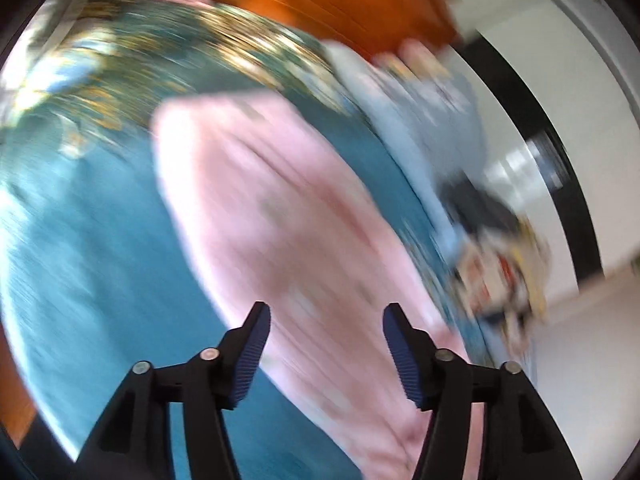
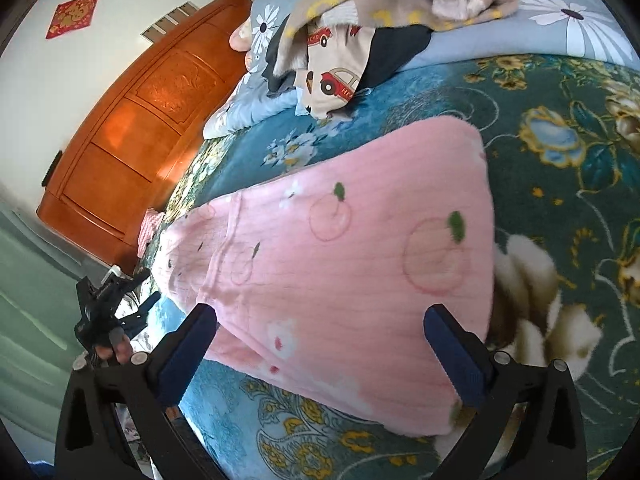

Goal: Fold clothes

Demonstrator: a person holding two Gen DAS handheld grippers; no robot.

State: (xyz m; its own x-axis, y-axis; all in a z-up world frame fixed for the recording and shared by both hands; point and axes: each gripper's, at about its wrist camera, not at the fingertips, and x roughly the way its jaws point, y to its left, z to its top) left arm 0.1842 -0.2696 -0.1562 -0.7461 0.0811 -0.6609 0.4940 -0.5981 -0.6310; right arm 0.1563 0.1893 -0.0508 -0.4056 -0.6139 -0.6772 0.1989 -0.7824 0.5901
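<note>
A pink garment (image 2: 340, 264) with faint circle and green leaf prints lies flat on a teal floral blanket (image 2: 568, 152) on a bed. It also shows, blurred, in the left wrist view (image 1: 272, 216). My right gripper (image 2: 320, 320) is open and empty, jaws wide over the garment's near edge. My left gripper (image 1: 326, 316) is open and empty above the garment's other end. The left gripper also shows in the right wrist view (image 2: 120, 304), beyond the garment's far left end.
A pile of unfolded clothes (image 2: 360, 32), one with red car prints, lies on a light blue daisy quilt (image 2: 560, 12) at the far side; it shows blurred in the left wrist view (image 1: 500, 264). An orange wooden headboard (image 2: 132, 128) stands at the left.
</note>
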